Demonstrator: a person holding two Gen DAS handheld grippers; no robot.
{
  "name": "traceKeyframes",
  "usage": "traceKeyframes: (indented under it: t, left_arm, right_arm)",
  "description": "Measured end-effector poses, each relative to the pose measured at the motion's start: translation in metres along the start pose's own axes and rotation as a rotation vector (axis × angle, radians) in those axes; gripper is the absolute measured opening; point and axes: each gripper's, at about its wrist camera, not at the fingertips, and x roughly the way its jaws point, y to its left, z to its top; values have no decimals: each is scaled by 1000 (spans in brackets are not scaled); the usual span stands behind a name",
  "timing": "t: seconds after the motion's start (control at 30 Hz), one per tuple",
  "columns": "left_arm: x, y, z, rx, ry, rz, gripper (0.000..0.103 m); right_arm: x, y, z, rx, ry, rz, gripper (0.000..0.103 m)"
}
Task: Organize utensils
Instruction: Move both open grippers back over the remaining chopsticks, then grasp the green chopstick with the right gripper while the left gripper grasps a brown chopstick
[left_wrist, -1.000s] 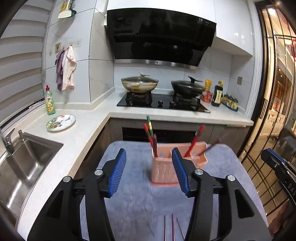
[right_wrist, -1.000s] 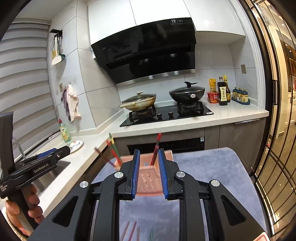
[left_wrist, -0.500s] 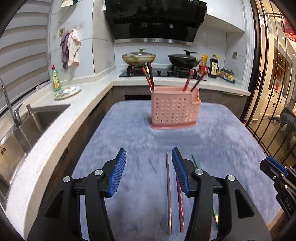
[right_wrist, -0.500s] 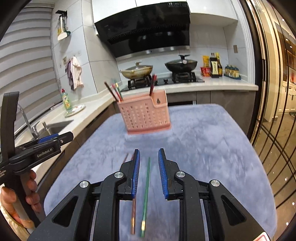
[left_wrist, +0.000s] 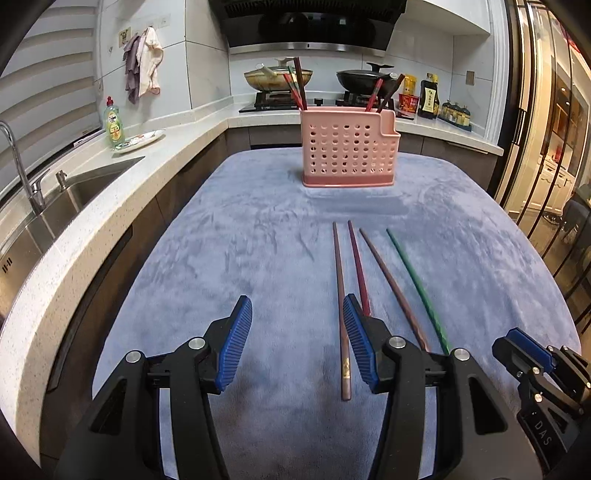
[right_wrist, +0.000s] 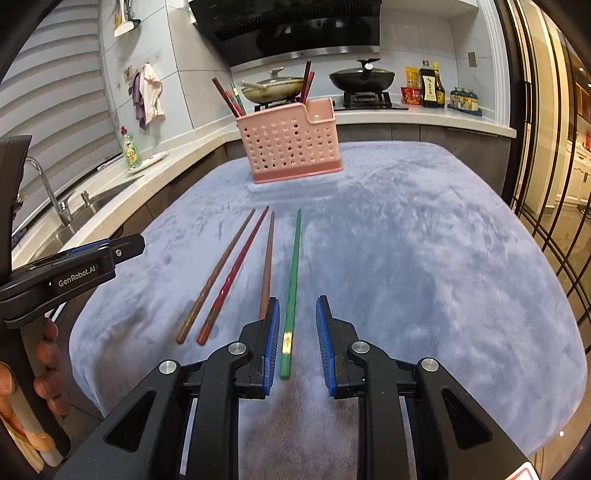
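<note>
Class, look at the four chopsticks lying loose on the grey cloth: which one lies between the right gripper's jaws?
The green chopstick, the only green one and the rightmost; the right gripper straddles its near end. The other three, brown or red, lie to its left.

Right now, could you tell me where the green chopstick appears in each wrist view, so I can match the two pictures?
Left wrist view: the green chopstick lies right of centre, rightmost of the four on the blue cloth.
Right wrist view: the green chopstick lies near centre, its near end between the right gripper pads, untouched.
Shared landmark: the pink holder at the far end of the cloth.
</note>
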Motion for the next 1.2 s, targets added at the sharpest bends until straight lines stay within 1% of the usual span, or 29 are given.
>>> traceKeyframes:
  t: [0.4,0.57,0.67,0.7,0.83,1.2]
  left_arm:
    - [13,-4,-25,6,44,3,49]
    - [18,-4,-32,7,57,-2,49]
    - [21,-2,-35,3,70,-7,49]
    - [22,-2,-36,0,74,-9,49]
    - [25,-1,-40,-9,89,-24,49]
    - [32,-2,-49,-25,129,-69,49]
  right_arm:
    - [23,2,-25,2,60,15,21]
    - [31,3,-28,-3,75,14,18]
    - [35,3,-29,-7,81,8,14]
    - [37,3,-30,-8,84,7,11]
    - [41,5,-31,-18,86,2,8]
    - [39,0,-33,-2,83,-7,7]
